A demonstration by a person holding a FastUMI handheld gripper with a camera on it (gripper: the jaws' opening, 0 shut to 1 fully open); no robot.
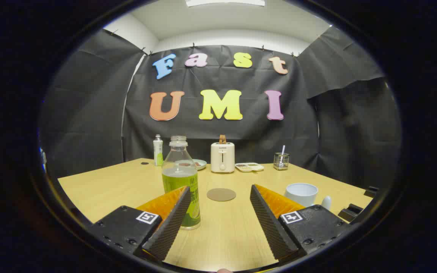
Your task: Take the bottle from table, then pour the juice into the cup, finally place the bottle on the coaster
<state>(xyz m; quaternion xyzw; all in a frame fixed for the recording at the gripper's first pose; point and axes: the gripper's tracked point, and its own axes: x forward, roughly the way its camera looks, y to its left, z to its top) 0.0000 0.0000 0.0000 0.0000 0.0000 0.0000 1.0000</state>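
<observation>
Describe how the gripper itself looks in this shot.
The gripper has two wedge-shaped fingers with ribbed inner faces, standing apart and empty. Each sits on a black block fixed with screws, bearing a small square black-and-white marker.

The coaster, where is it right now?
The coaster lies flat on the table, just beyond the open gripper, between bottle and cup.

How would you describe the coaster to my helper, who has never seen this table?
On the wooden table, look just beyond the open claw, between the juice bottle and the white cup. The coaster is the flat brown disc lying there, the only thing with no height.
</observation>
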